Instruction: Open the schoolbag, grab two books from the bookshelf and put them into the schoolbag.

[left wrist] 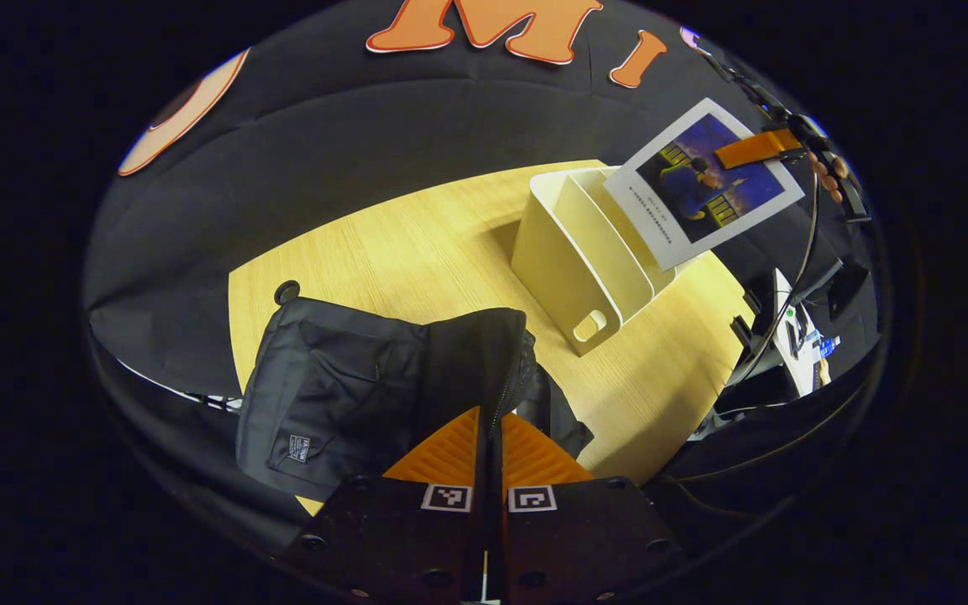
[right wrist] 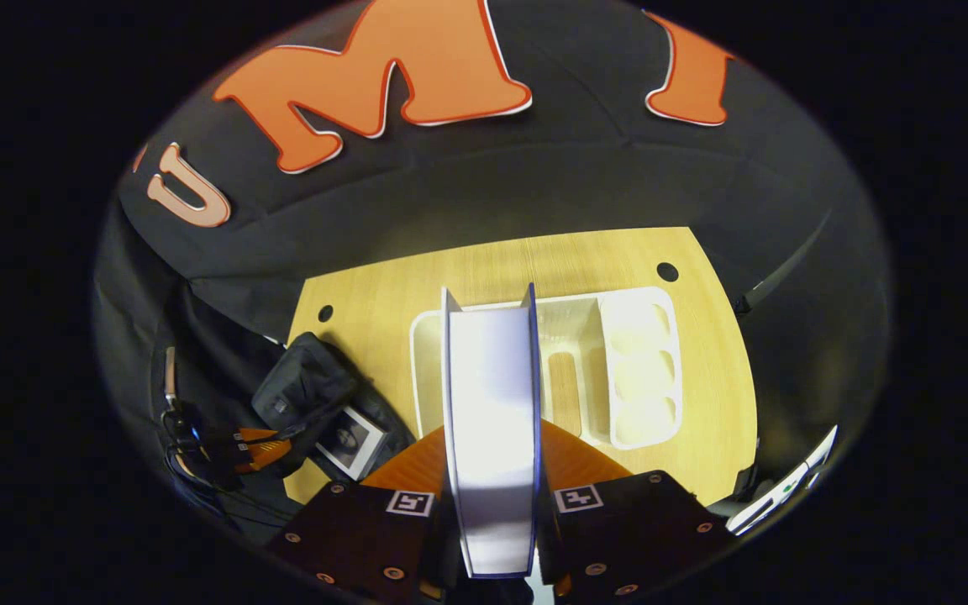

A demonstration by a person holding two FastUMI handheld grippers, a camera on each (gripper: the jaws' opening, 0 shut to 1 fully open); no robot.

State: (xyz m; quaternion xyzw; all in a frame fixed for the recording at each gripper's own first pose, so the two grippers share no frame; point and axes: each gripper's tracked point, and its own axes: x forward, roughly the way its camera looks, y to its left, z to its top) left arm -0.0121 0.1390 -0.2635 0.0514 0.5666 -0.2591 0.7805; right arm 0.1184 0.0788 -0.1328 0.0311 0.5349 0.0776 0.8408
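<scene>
One book is pinched between the right gripper jaws, held up in the air above the white bookshelf. Its slots look empty. The bookshelf stands near the middle of the tabletop. The left gripper jaws are almost closed on the open edge of the black schoolbag, which lies at the tabletop's near left corner. Another book peeks out of the schoolbag.

wood table, schoolbag, bookshelf
</scene>
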